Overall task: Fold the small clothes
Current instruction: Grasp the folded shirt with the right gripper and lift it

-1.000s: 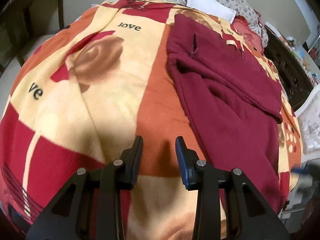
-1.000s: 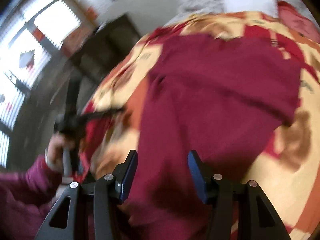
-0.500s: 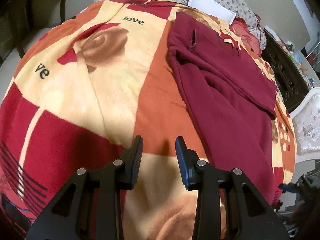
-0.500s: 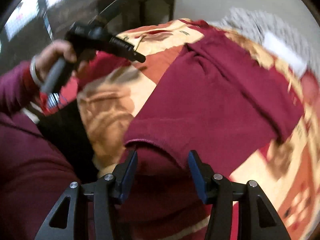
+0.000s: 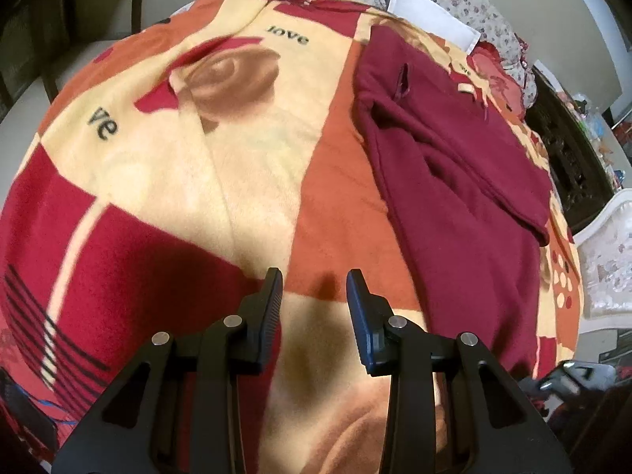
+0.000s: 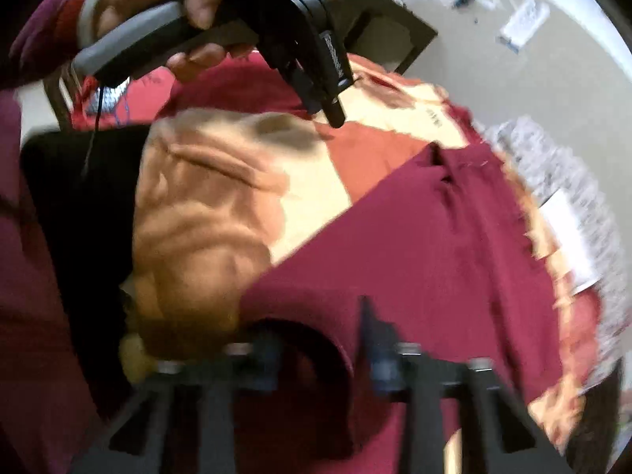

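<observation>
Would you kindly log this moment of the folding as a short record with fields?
Surface: patterned blanket on a bed
Garment: maroon garment, spread on the blanket, to the right in the left wrist view
Left tongs: open, empty, above bare blanket
Right tongs: jaws have just been closing, the garment's near hem between them; blur hides whether they grip

Spread over the bed: a blanket. On its right half, lying lengthwise: a garment, one part folded across itself. Behind the garment, at the far end: a pillow. Left of the garment, above bare blanket: the left gripper. At the garment's near hem: the right gripper.
</observation>
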A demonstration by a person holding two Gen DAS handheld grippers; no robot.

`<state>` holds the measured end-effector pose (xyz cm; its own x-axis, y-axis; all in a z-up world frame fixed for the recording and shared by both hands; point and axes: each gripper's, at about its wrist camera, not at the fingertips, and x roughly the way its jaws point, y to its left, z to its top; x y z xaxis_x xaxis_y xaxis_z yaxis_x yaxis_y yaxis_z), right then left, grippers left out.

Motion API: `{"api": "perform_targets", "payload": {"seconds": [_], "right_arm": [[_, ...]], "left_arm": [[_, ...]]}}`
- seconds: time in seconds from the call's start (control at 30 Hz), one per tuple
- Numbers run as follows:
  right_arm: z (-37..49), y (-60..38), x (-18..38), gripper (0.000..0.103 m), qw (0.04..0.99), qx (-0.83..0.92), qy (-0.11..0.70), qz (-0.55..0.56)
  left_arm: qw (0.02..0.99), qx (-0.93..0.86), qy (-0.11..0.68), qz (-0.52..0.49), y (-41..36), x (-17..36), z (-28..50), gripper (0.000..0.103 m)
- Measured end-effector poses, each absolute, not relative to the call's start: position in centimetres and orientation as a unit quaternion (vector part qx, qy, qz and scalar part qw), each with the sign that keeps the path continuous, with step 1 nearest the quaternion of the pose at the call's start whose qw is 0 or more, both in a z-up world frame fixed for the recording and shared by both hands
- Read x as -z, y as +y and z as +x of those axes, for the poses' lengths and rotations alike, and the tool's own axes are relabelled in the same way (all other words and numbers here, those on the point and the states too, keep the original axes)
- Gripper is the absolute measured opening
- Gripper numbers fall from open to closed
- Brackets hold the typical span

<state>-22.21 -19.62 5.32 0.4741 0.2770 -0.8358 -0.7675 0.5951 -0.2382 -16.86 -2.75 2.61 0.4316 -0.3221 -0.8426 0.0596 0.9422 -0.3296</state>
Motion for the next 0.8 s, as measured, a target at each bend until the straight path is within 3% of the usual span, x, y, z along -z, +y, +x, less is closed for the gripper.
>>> {"api": "perform_targets", "payload": {"seconds": [0.17,0.3,0.37,0.47,0.53,0.6,0.8], "right_arm": [[-18.6,-20.6,-8.9,0.014,0.801,-0.416,0.428,-0.047],[-16.7,-18.0,-8.8,0.014,0.758,-0.484,0.428,0.089],[-15.5,-14.9,-6.9,0.014,0.735,-0.498,0.448,0.106],[-14.5,-11.9,-3.6,0.023,0.716,-0.477,0.502,0.080],[-14.6,-12.0,-2.8,0.030,0.697,-0.479,0.527,0.082],[-15.3,-13.6,-3.9,0.047,0.695,-0.483,0.526,0.082],[-19.2,-26.7,-9.4,0.049,0.783,-0.352,0.508,0.073]], "left_arm": [[0.869,0.096,0.469,-0.128,0.5,-7.7,-16.9,0.033],[0.886,0.072,0.442,-0.120,2.6,-10.9,-17.2,0.033],[0.888,0.076,0.437,-0.121,2.7,-11.4,-17.4,0.044],[0.880,0.088,0.451,-0.119,1.8,-10.2,-17.5,0.047],[0.869,0.097,0.472,-0.115,0.9,-8.7,-17.7,0.047],[0.860,0.109,0.486,-0.110,0.0,-7.5,-18.1,0.047],[0.842,0.117,0.519,-0.086,-1.4,-4.1,-19.3,0.047]]}}
